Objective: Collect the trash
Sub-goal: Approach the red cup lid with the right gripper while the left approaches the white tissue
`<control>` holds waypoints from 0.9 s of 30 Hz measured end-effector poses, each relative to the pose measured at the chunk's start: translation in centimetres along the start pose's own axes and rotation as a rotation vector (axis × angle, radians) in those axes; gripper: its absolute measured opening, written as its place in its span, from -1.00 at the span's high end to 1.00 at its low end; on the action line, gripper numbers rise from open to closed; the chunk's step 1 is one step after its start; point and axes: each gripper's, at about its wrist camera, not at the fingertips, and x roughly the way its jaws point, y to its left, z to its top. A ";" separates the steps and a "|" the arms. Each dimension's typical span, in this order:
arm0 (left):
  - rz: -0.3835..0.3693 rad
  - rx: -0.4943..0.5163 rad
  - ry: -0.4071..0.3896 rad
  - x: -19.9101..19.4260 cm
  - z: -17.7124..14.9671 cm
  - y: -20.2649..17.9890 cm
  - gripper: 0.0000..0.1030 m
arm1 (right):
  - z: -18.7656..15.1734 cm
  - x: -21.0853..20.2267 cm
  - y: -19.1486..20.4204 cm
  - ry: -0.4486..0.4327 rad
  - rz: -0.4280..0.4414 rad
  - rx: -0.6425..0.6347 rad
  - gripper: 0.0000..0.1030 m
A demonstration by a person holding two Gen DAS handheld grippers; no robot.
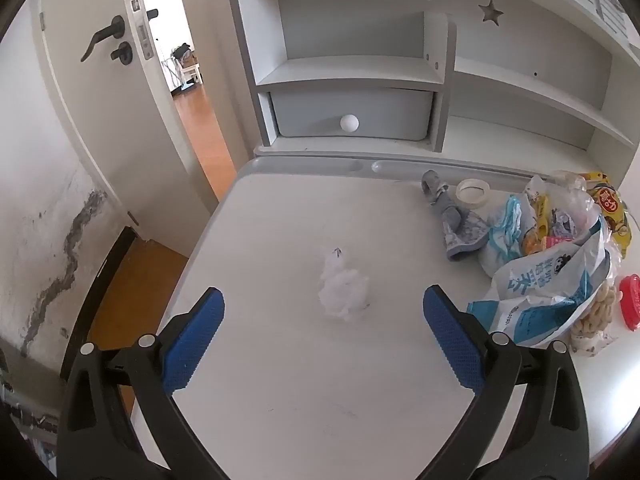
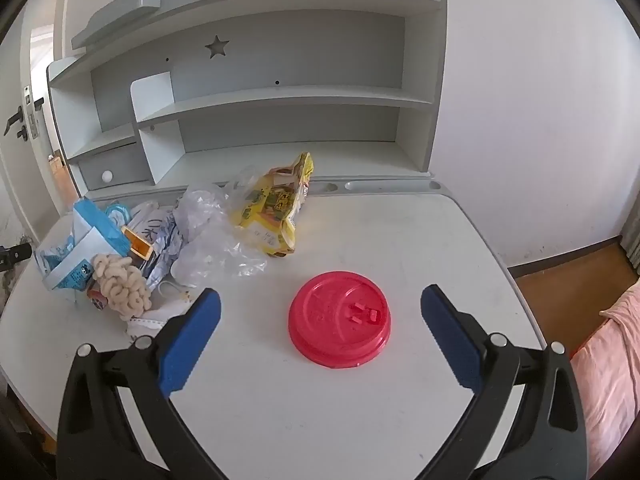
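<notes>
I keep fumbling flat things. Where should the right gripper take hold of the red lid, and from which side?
Probably at its rim, from above. The red lid lies flat on the desk, so only the thin edge gives purchase. The right gripper is open with the lid between its fingers; tilt down, one finger on each side, and pinch across the rim.

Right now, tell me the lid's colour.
Red; the lid shows best in the right wrist view.

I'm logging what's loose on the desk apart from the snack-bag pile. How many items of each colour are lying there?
White: 2 — crumpled tissue, tape roll
Red: 1 — plastic cup lid
Grey: 1 — cloth
Total: 4
</notes>
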 end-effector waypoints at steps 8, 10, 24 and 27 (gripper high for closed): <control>0.001 0.002 -0.006 0.0 0.0 0.1 -0.88 | -0.3 -0.4 0.0 -0.005 0.009 -0.003 -0.88; 0.000 0.007 -0.007 -0.9 -0.7 0.0 -0.88 | -0.4 -0.7 -0.1 -0.008 0.009 -0.001 -0.88; -0.046 -0.034 -0.061 -3.1 -1.2 0.9 -0.88 | -1.2 -3.2 -0.1 -0.044 0.015 0.004 -0.88; -0.075 -0.062 -0.076 -3.2 -1.4 1.3 -0.88 | -1.3 -3.4 -0.1 -0.044 0.017 0.003 -0.88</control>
